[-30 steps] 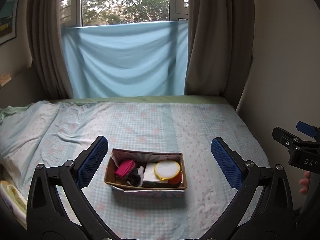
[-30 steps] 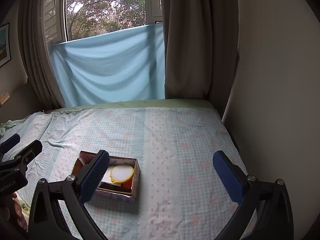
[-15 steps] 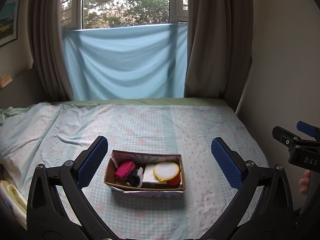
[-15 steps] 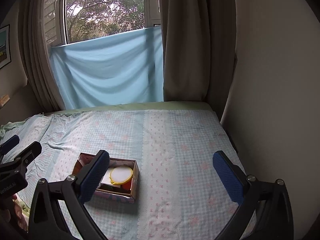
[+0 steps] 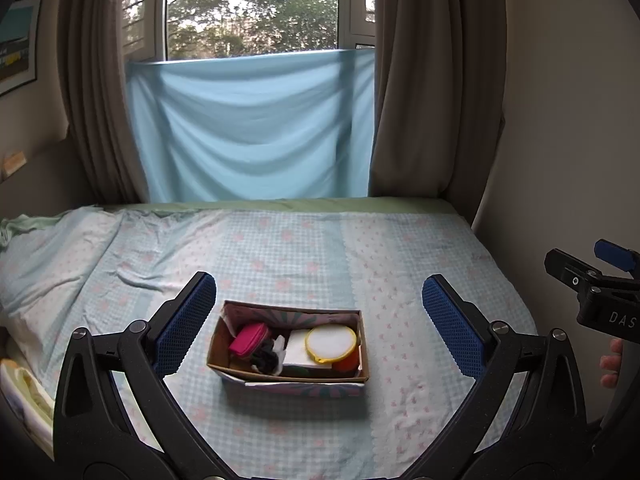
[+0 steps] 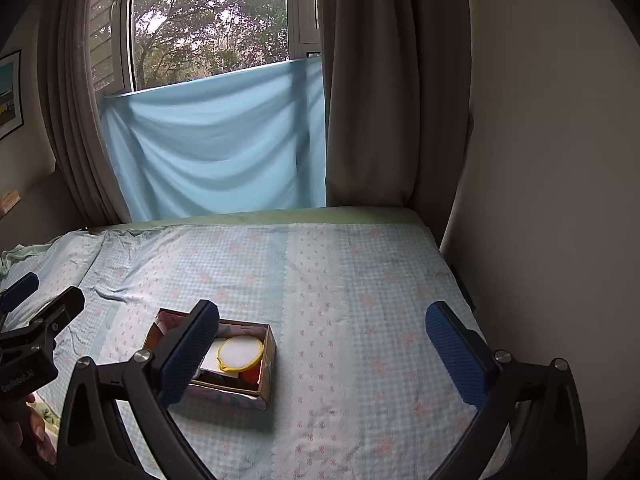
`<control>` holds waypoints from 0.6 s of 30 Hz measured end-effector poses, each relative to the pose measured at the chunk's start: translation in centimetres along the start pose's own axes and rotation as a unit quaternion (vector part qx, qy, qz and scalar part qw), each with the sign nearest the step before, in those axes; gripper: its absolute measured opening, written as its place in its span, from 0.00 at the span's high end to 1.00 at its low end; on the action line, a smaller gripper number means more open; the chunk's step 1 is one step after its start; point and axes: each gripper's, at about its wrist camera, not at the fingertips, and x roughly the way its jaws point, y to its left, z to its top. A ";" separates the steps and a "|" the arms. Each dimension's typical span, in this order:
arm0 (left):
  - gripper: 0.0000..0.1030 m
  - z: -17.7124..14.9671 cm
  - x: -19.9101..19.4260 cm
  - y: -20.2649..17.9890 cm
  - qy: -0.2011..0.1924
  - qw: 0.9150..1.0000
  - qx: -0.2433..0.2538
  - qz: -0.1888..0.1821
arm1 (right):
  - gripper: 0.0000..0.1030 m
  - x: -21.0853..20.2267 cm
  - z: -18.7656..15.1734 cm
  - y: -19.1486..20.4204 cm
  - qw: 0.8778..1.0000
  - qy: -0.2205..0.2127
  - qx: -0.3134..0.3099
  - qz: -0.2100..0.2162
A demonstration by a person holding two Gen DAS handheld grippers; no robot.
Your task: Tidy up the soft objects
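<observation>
A small cardboard box (image 5: 288,350) sits on the bed, near the front edge and a bit to the left side. All the little things are inside it. There is a pink pouch (image 5: 249,339) leaning at the left end, a dark scrunched-up bit of cloth (image 5: 265,357) next to it, a white folded square (image 5: 301,353) in the middle, and a round white pad with a yellow rim (image 5: 330,343) lying on top of something red (image 5: 346,362) at the right end. They are packed close together, touching each other. Nothing soft lies loose on the bedsheet (image 5: 400,280) around the box.

So the things are all gathered in one place. That could mean they have been tidied into the box. It could also mean they are waiting to be taken out and sorted. I cannot tell which from here.

The left gripper (image 5: 319,322) is held up above the bed with the box right between its blue pads (image 5: 183,328). Its fingers are spread wide and hold nothing. I think it is pointed that way so the box stays in plain sight.

The right gripper (image 6: 322,350) hangs more to the right, over bare sheet, with the box off to its left. It is spread wide too, and empty. Keeping both up and apart means they will not bump the box or each other.

Behind the bed a blue cloth (image 5: 252,128) hangs across the window (image 5: 252,8), with brown curtains (image 5: 416,80) at the sides.
</observation>
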 end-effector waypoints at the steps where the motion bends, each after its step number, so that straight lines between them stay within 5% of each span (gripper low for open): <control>1: 0.00 0.0 0.0 -0.1 -0.001 1.000 0.000 0.000 | 0.00 0.0 0.0 0.0 1.000 0.000 0.000 0.000; 18: 0.00 0.2 0.0 -0.1 0.000 1.000 0.000 0.005 | 0.00 0.1 0.3 -0.1 1.000 -0.002 0.001 -0.003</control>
